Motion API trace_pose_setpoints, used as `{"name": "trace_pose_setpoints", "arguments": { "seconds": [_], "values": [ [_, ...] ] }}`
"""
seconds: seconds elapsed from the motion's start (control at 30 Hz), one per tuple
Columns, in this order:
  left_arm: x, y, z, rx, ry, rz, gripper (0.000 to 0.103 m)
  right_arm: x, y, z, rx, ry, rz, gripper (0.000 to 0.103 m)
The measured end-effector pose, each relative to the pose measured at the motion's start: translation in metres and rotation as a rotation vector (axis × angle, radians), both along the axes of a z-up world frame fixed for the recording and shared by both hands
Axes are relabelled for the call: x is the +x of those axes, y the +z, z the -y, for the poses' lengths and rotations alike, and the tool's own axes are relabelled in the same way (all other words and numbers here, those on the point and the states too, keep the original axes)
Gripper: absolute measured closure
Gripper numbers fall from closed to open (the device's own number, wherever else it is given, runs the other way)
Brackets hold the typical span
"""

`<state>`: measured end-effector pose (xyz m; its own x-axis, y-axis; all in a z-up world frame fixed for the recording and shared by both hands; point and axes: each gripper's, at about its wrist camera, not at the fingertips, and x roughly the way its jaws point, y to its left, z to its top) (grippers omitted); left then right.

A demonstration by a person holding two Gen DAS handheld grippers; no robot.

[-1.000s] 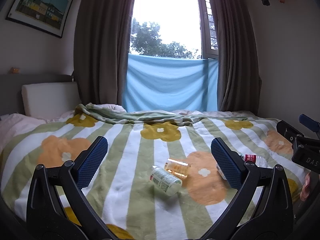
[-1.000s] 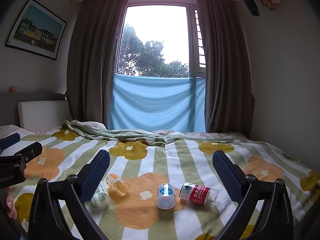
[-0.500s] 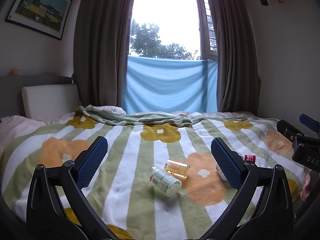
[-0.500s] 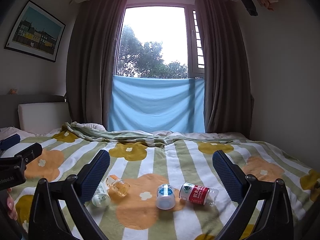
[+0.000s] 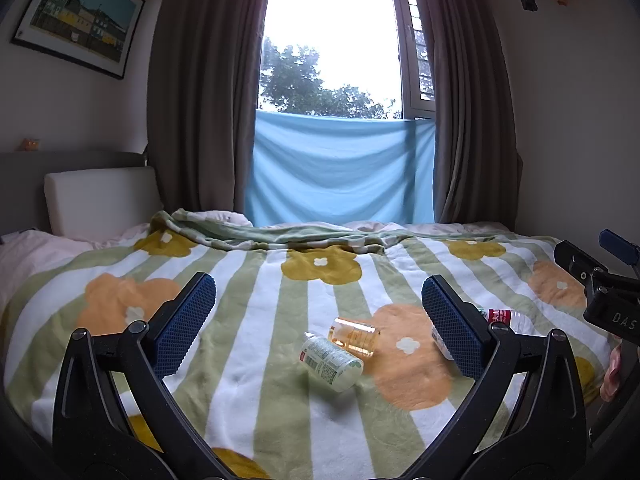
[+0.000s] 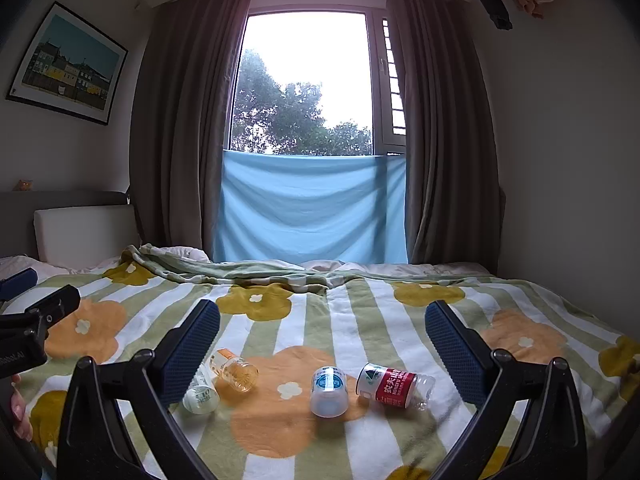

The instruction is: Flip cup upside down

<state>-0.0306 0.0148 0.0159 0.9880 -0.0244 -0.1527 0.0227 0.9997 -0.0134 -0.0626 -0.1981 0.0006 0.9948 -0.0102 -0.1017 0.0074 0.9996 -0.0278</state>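
Several small clear plastic cups and bottles lie on the flowered blanket [image 6: 340, 332]. In the right wrist view, left to right, there is a green-labelled one [image 6: 201, 394], an orange-tinted one [image 6: 236, 369], a blue-labelled cup [image 6: 329, 390] and a red-labelled bottle [image 6: 394, 386]. My right gripper [image 6: 323, 320] hovers open above and short of them, holding nothing. In the left wrist view the green-labelled one [image 5: 331, 362] and the orange-tinted one [image 5: 354, 336] lie between the fingers of my open, empty left gripper [image 5: 318, 300]. The red-labelled bottle [image 5: 506, 316] shows past its right finger.
The bed fills the foreground, with a rumpled blanket fold [image 6: 248, 270] and a white headboard cushion [image 6: 84, 232] at the back left. Behind are a curtained window and blue cloth [image 6: 312, 208]. The other gripper shows at each view's edge, and a hand [image 6: 20, 416] at the left.
Both views have shifted only slightly as the grippers drift. The cups and bottles on the blanket have not moved, and both grippers stay open.
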Motion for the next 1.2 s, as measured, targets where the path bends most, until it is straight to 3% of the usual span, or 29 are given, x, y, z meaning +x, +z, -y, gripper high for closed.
{"name": "trace_pose_setpoints", "arguments": {
  "seconds": [0.83, 1.0, 1.2],
  "values": [
    [0.016, -0.005, -0.011, -0.009, 0.003, -0.031, 0.000, 0.027, -0.002, -0.009, -0.022, -0.002, -0.049, 0.001],
    [0.024, -0.010, -0.014, -0.005, 0.010, -0.048, 0.000, 0.056, -0.008, -0.010, -0.048, -0.010, -0.139, 0.001],
    [0.036, -0.019, -0.025, -0.020, 0.026, -0.091, 0.000, 0.124, -0.029, -0.006, -0.063, 0.015, -0.352, 0.001]
  ]
}}
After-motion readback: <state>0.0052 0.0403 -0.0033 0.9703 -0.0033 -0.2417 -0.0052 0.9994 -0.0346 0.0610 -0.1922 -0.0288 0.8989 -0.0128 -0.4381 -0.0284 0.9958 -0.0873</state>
